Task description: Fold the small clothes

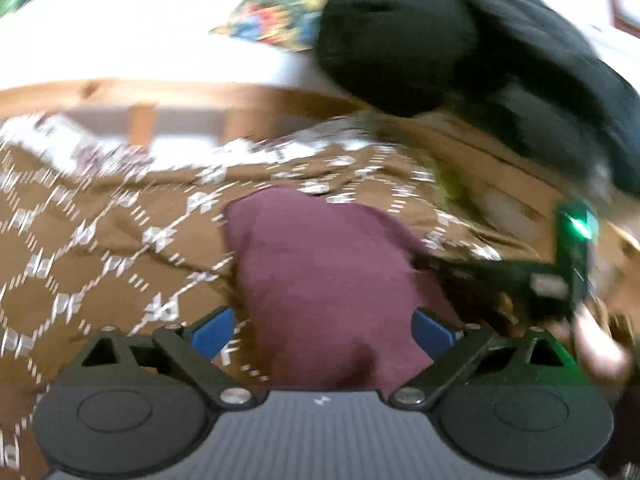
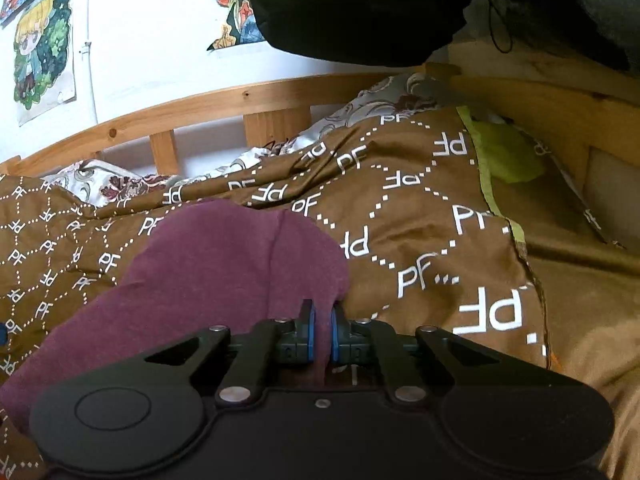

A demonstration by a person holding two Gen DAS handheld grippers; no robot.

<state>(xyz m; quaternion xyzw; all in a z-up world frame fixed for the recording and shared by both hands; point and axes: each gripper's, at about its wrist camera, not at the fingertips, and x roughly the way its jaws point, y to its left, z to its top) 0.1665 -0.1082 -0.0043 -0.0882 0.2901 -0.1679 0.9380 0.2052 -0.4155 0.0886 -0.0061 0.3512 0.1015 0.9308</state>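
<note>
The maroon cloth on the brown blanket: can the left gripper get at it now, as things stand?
Probably yes. The left gripper is open, its blue fingers standing on either side of the maroon cloth, and nothing lies between them. The right gripper is shut on the cloth's near edge, off to the side.

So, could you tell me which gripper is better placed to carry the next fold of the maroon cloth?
The right gripper: its jaws are shut on an edge of the maroon knit cloth. The left gripper stands open, gripping nothing.
</note>
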